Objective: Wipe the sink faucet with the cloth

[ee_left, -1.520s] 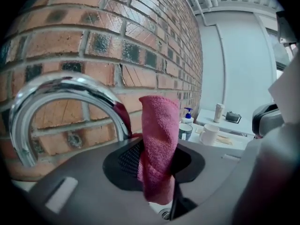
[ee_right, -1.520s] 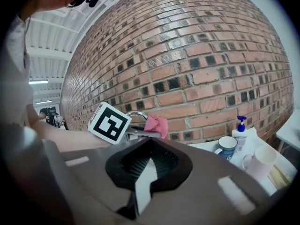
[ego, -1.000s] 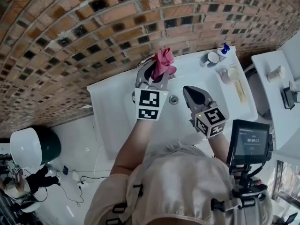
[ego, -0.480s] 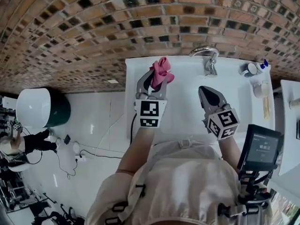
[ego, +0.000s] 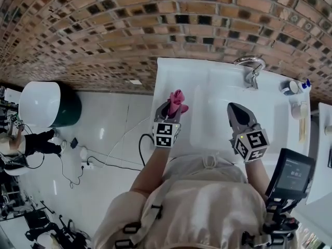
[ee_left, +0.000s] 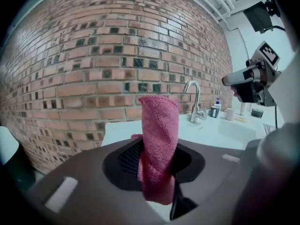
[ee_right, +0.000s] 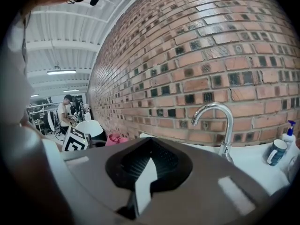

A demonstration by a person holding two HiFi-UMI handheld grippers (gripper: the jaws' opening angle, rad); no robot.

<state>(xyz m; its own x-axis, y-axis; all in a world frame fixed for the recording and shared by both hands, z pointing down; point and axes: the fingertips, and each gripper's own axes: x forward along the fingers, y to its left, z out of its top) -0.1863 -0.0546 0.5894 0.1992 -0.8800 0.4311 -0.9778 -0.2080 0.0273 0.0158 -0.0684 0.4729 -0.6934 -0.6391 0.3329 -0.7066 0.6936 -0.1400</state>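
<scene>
Left gripper (ego: 170, 108) jaws clamp the cloth (ee_left: 159, 135), well apart from the faucet (ego: 251, 66); right gripper (ego: 232, 108) jaws sit closed, empty; next, probably bring cloth to faucet

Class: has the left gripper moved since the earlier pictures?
Yes. The left gripper with the cloth has pulled leftward, away from the faucet.

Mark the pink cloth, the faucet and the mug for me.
pink cloth (ee_left: 159, 139), left gripper view, rolled middle.
faucet (ee_right: 230, 130), right gripper view, upright neck.
mug (ee_right: 276, 153), right gripper view, outer side.

left hand-held gripper (ego: 171, 108), right hand-held gripper (ego: 234, 109): grey, marker-cubed | top (ego: 207, 201): pale
</scene>
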